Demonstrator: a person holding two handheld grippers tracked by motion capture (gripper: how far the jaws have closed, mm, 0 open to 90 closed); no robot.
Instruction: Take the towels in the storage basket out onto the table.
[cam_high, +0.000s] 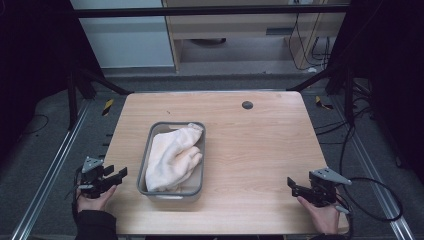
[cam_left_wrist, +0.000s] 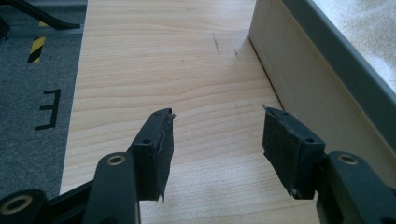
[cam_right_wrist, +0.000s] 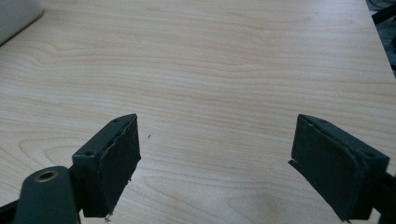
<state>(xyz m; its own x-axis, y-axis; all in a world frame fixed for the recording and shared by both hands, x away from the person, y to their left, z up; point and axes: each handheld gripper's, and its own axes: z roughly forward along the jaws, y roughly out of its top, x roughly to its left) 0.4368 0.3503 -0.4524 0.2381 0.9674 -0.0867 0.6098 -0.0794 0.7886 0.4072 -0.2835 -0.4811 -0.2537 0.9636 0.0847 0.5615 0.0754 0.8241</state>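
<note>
The cream cloth (cam_high: 173, 159) heaped in the grey bin (cam_high: 142, 170) hides the bin's floor and most of its inner walls in the high view, and how the cloth is folded underneath cannot be told. In the left gripper view the bin (cam_left_wrist: 327, 60) is cut off by the right and top edges, leaving a stretch of its side wall and rim and a blurred patch of cloth (cam_left_wrist: 369, 28). In the right gripper view a pale corner at the top left edge (cam_right_wrist: 16, 14) is too cropped to identify.

High view overlooks table (cam_high: 250, 150); gripper views skim it
</note>
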